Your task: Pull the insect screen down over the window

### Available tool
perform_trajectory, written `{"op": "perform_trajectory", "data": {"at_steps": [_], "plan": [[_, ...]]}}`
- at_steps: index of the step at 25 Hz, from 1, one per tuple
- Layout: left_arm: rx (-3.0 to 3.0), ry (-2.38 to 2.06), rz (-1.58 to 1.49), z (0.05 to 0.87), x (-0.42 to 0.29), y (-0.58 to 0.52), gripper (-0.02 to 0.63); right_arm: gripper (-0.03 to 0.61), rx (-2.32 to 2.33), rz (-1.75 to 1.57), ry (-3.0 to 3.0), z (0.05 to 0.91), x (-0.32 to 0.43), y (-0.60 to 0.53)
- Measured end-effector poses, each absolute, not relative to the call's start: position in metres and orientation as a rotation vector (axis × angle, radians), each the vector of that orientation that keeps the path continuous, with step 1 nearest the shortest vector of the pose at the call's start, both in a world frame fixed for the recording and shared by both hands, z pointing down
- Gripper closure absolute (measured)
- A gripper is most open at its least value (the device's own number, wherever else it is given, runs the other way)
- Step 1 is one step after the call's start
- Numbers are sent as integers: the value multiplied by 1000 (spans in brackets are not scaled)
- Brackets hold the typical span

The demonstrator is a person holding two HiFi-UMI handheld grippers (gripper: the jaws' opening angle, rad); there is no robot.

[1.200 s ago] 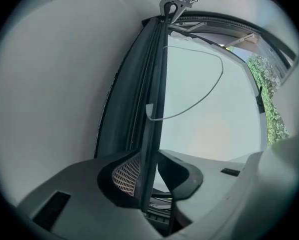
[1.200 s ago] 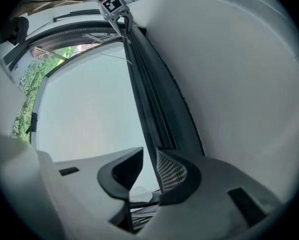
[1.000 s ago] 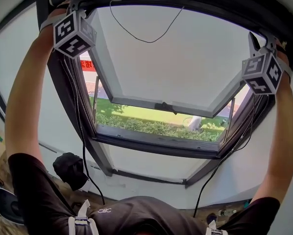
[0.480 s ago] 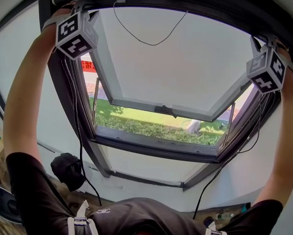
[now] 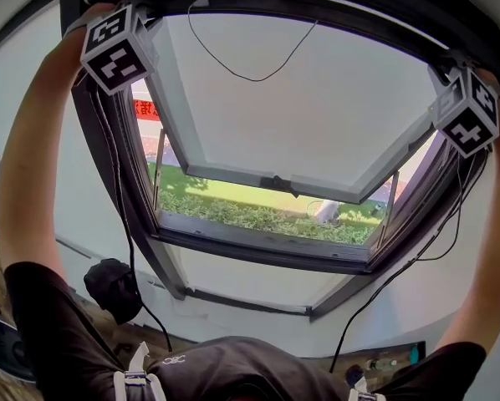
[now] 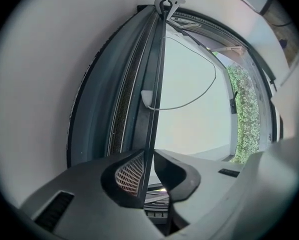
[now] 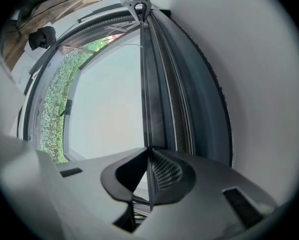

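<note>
At the top edge of the head view, both arms reach up to the pull bar (image 6: pixel 157 74) of the insect screen, which lies retracted along the head of the window frame (image 5: pixel 108 165); none of the screen is drawn down yet, and the glass sash (image 5: pixel 300 98) stands tilted open in the middle of the frame. The right gripper (image 7: pixel 148 156) has just been closing and now pinches the bar's thin edge between its pads; the left gripper (image 6: pixel 150 159) has also been closing, with the bar between its jaws, but a sliver of light beside one pad suggests it is not yet clamped. The main risk is a pull begun now: only one end would be gripped, so the bar would likely tilt and bind in the side tracks. The edge is also narrow, so it may slip free and spring back. The looped cord (image 5: pixel 242 72) hanging under the bar could catch on the sash.
</note>
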State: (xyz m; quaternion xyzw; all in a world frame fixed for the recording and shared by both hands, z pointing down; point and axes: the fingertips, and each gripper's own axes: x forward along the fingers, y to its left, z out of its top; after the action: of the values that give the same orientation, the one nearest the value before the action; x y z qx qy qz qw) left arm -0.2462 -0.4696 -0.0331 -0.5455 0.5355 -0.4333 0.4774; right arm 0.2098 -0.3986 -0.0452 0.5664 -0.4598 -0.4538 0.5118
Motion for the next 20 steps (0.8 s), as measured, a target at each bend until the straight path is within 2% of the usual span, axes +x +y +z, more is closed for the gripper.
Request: {"op": "perform_trajectory", "data": {"at_steps": [11,20], "plan": [[-1340,1211,-1159,8,-248,-468,566,555,1266,-989,-1192,-4,208,-401],[-1446,1053,-1213,91,-246,-467,588,555,1092,-782,-1332,80,204,-402]]}}
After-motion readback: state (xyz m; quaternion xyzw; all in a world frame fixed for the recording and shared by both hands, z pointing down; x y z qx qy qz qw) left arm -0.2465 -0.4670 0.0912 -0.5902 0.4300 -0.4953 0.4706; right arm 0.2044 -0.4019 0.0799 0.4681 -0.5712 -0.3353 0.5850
